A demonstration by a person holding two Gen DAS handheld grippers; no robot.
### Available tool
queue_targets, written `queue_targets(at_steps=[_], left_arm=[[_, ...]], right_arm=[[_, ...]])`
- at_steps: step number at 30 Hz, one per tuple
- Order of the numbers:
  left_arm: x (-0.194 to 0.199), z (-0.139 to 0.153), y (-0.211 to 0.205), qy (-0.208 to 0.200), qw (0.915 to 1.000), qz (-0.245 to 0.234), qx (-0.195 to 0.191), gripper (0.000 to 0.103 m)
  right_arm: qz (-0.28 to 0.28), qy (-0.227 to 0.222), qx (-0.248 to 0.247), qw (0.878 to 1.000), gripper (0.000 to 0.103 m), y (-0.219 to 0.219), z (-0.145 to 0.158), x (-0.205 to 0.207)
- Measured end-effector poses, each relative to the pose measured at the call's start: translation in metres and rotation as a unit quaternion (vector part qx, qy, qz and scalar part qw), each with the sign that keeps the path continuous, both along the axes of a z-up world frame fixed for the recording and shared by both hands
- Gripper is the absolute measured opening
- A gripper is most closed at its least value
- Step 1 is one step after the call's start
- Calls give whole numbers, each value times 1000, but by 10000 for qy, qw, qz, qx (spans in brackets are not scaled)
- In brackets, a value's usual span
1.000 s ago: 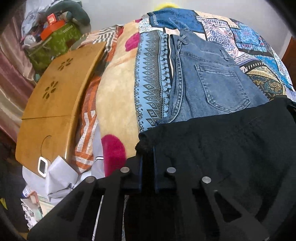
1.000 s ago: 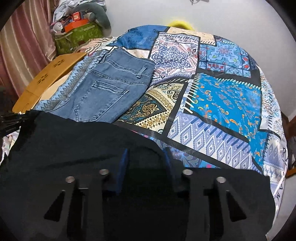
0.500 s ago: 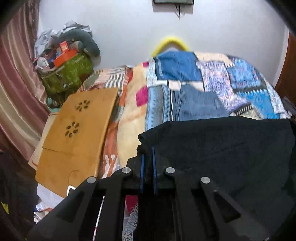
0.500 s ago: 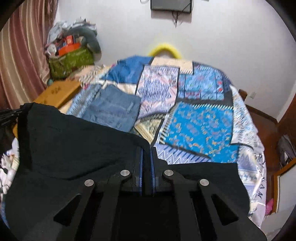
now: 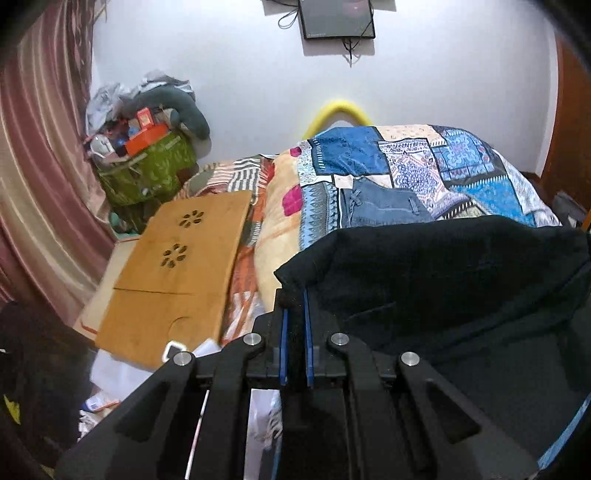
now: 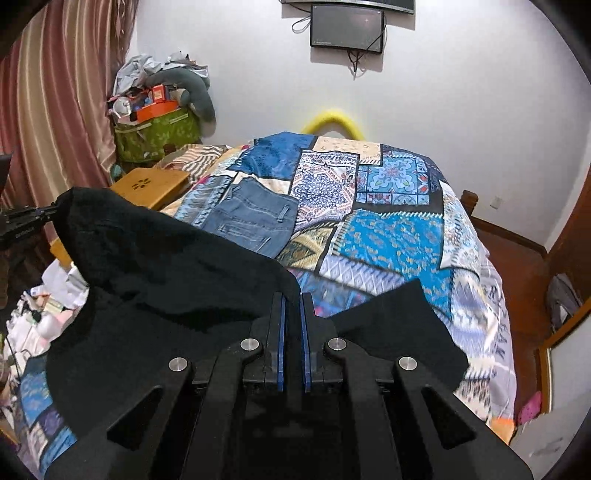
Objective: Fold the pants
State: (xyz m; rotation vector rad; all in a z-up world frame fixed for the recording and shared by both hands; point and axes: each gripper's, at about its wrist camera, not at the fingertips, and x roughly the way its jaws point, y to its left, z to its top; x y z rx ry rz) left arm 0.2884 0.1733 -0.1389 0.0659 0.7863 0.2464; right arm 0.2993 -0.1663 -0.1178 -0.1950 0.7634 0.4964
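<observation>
White wall with a dark screen [image 6: 346, 28] fills the top of both views, and below it a bed under a blue patchwork quilt [image 6: 391, 236] takes the centre. Black pants [image 6: 166, 280] are lifted clear of the quilt and span the lower frame, sagging between two grips. Blue jeans [image 6: 251, 218] lie flat on the quilt just past them, with a wooden lap desk [image 5: 184, 266] at left centre.

Judging from the slack, the hanging cloth could land crooked or drag across the jeans if one side drops first.

Left gripper [image 5: 294, 332] is pressed together on one upper edge of the pants; right gripper [image 6: 291, 339] is likewise pinched tight on the opposite edge, dark fabric filling each narrow gap.
</observation>
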Motion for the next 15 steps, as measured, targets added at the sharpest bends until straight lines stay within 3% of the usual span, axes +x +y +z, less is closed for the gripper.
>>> queue_targets(at_steps=[6, 15], left_arm=[[-54, -2, 2, -76, 9998, 64, -151, 7], [-107, -34, 11, 269, 9987, 155, -403, 6]], right_arm=[[13, 13, -6, 10000, 6, -6, -1, -43], [147, 245, -40, 9996, 6, -10, -19, -95]])
